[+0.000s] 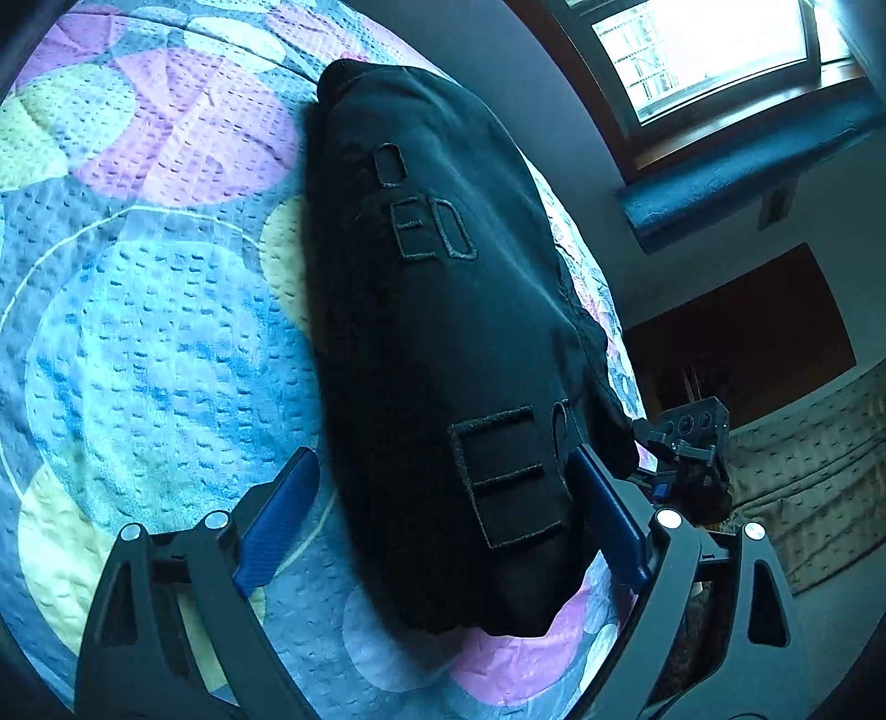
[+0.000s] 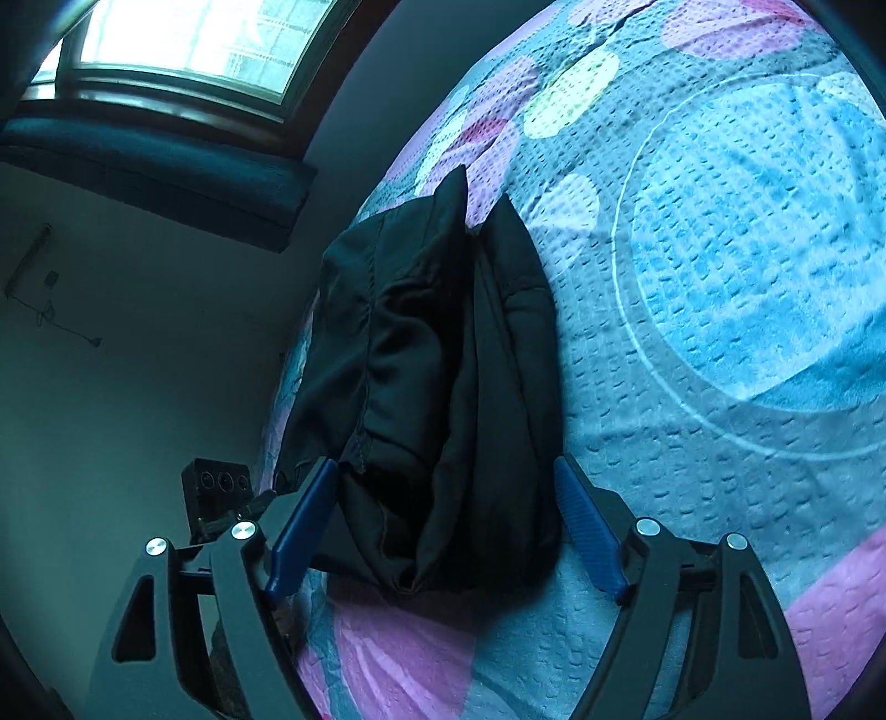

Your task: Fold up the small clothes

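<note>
On the bedspread (image 1: 155, 310), 1 folded black garment (image 1: 443, 332) between 2 open hand-held grippers.

Garment lettering (image 1: 432, 238): black raised letters on the black garment (image 1: 443, 343); only "O", "ED", "E" legible, rest lost in the dark cloth.
Garment type: folds hide the shape in the right wrist view; cannot tell what piece it is.
Bedspread (image 1: 166, 332): part under the garment covered; edges cut by the fisheye rim.
Window (image 2: 188, 39): blown out white, cropped at top.
Right claw (image 1: 659, 490): seen from the left wrist view only in part, behind the left claw's (image 1: 443, 487) finger.
Wall fitting (image 2: 50, 282): too small to identify.
</note>
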Demonstrator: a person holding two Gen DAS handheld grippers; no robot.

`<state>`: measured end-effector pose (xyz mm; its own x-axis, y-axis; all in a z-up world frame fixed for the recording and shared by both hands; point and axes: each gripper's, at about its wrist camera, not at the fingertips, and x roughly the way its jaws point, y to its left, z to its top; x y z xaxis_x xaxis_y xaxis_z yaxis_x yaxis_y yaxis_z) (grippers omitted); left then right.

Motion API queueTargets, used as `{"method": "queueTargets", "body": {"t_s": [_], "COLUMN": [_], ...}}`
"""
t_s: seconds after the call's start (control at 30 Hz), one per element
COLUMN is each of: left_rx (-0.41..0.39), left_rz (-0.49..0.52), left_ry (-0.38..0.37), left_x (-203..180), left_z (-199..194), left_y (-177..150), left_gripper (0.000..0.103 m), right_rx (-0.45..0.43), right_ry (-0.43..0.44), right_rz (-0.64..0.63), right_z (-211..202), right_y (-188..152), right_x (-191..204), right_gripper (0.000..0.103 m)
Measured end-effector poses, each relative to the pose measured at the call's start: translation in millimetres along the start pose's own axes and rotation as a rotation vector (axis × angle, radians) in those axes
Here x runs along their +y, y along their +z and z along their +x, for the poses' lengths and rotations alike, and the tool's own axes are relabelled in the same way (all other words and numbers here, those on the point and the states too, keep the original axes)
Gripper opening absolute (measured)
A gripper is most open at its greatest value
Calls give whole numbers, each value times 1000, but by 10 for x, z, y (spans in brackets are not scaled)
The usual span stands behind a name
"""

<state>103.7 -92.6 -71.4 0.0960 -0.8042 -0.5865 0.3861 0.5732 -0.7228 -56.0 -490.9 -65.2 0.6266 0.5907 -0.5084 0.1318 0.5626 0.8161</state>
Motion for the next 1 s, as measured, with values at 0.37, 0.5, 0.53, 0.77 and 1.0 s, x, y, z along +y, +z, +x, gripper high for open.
{"method": "queueTargets", "body": {"t_s": [0.37, 0.5, 0.53, 0.77, 1.0], "left_rx": [-58, -61, -60, -84, -93], "left_rz": [73, 123, 131, 170, 165], "left_ry": [61, 74, 77, 106, 111], "left_x": [-121, -219, -241, -312, -317], "left_z": [-149, -52, -41, -41, -53], "left_y": [-215, -250, -254, -294, -308], "left_gripper": [90, 73, 72, 71, 70], "right_rx": [3, 8, 6, -9, -30], "right_ry": [-30, -107, -97, -88, -86], "right_rz": [-18, -39, -31, -31, -36], "right_z": [79, 151, 141, 126, 116], "right_y": [12, -36, -35, -58, -91], "right_x": [72, 48, 14, -32, -37], "right_gripper": [73, 43, 41, 39, 39]}}
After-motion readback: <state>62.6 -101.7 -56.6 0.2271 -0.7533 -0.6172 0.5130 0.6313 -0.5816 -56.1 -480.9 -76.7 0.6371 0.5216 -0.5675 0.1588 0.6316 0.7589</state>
